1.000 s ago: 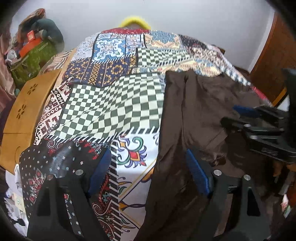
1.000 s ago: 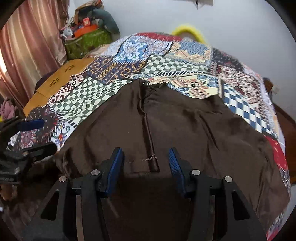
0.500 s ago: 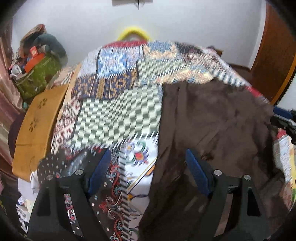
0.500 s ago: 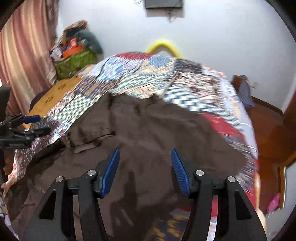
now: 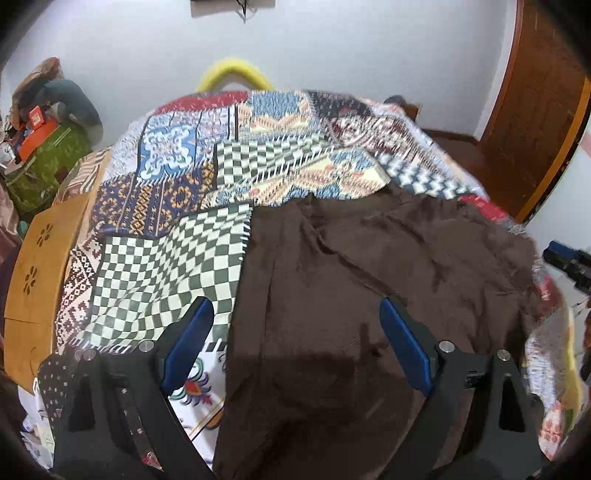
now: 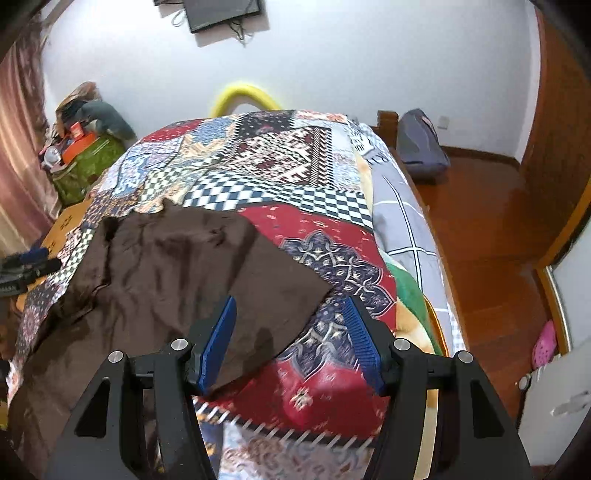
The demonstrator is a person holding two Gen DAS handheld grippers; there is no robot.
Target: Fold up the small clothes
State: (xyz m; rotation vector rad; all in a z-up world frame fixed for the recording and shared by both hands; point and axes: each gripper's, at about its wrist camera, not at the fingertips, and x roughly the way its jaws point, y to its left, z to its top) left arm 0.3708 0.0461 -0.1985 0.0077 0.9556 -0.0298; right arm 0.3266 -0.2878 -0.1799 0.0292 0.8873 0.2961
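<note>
One brown garment (image 5: 369, 266) is spread on one patchwork bedspread (image 5: 177, 258). Two grippers are counted: the left gripper (image 5: 295, 332) and the right gripper (image 6: 290, 328) (four blue pads in all). One yellow hoop (image 6: 243, 94), one wall-mounted screen (image 6: 221, 11) and one pink shoe (image 6: 545, 343) are seen.

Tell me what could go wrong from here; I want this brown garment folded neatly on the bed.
The brown garment lies wrinkled on the patchwork bedspread, so a fold now may trap creases. Its near edge hangs over the bed's side and could slide off. Both tongs, left and right, are open and empty; closing low might pinch bedspread too.
</note>
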